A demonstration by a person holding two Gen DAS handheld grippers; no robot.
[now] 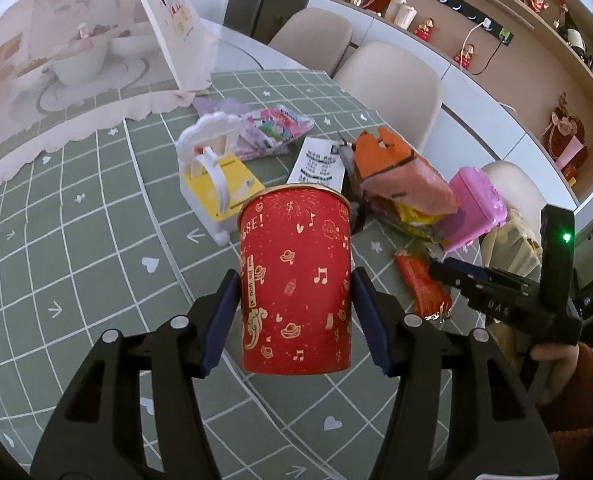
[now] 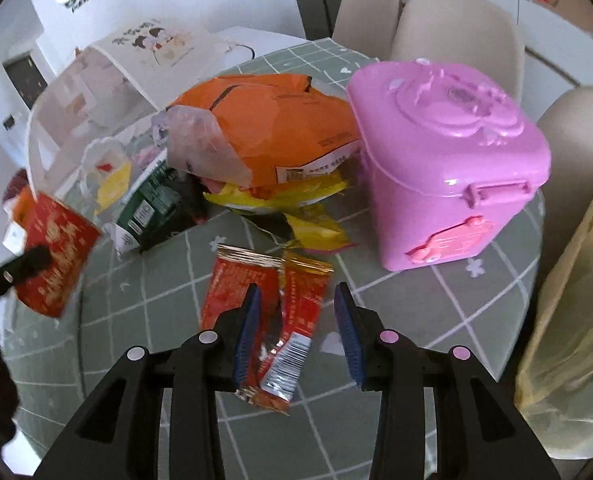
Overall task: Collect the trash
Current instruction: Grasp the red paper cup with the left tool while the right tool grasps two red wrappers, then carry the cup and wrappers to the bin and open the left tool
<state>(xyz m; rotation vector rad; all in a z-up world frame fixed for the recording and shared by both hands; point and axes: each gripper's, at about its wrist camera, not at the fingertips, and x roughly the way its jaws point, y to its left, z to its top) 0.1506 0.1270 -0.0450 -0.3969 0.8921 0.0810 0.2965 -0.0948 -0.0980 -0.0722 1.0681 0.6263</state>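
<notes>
My left gripper (image 1: 294, 300) is shut on a red paper cup (image 1: 296, 280) with gold patterns and holds it upright above the green checked tablecloth (image 1: 96, 220). The cup also shows at the left of the right wrist view (image 2: 54, 252). My right gripper (image 2: 296, 328) is open and hovers over red snack wrappers (image 2: 272, 320) that lie flat on the cloth. The same wrappers (image 1: 422, 284) and the right gripper (image 1: 448, 272) show at the right of the left wrist view.
A pile of orange, yellow and dark snack bags (image 2: 268, 140) lies behind the wrappers. A pink plastic box (image 2: 448, 160) stands to the right. A white and yellow toy box (image 1: 212, 176), a receipt (image 1: 316, 164), a mesh food cover (image 1: 76, 60) and chairs (image 1: 392, 80) are beyond.
</notes>
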